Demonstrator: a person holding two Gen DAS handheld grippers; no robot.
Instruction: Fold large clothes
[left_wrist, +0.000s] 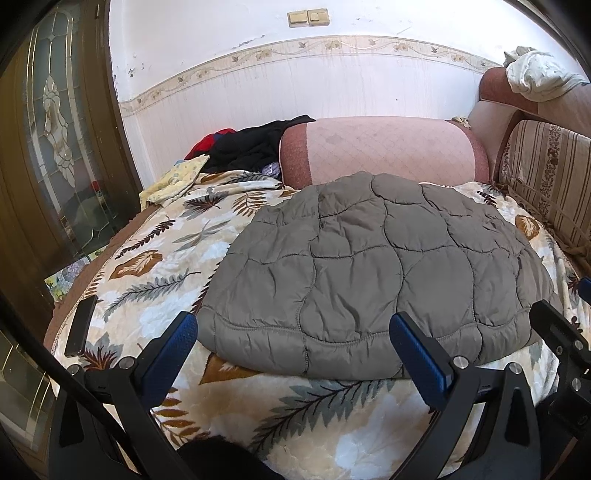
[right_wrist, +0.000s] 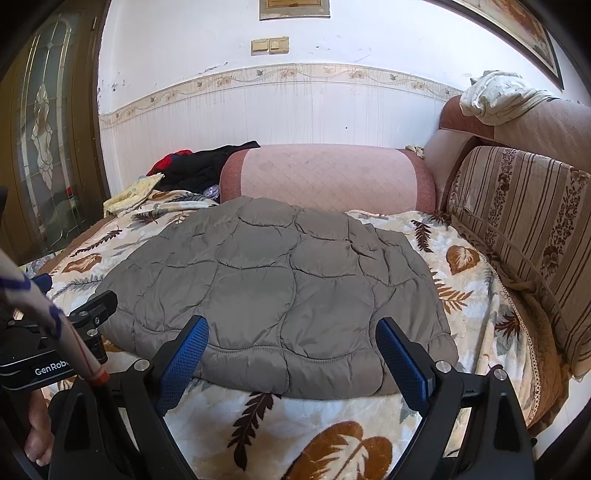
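A leaf-patterned blanket (left_wrist: 155, 291) covers the bed beneath both hand-held grippers and runs ahead of them to a pink bolster cushion (left_wrist: 384, 147) at the far wall. On it, straight in front of the two grippers, lies a grey quilted jacket (left_wrist: 369, 269), folded into a flat rounded bundle; its near hem sits just beyond the fingertips and its far edge reaches nearly to the bolster. A striped sofa back cushion (right_wrist: 517, 229) stands to the right of the right hand-held gripper (right_wrist: 291, 354), with a crumpled white cloth (right_wrist: 495, 96) on top of it further back. Far ahead and to the left of the left hand-held gripper (left_wrist: 291, 343), a heap of black and red clothes (left_wrist: 251, 144) rests beside the bolster, with a pale yellow cloth (left_wrist: 173, 181) in front of it. A dark phone-like slab (left_wrist: 81, 325) lies on the blanket just left of the left gripper. Both grippers have their blue-padded fingers spread wide, empty, hovering above the blanket near the jacket's hem without touching it.
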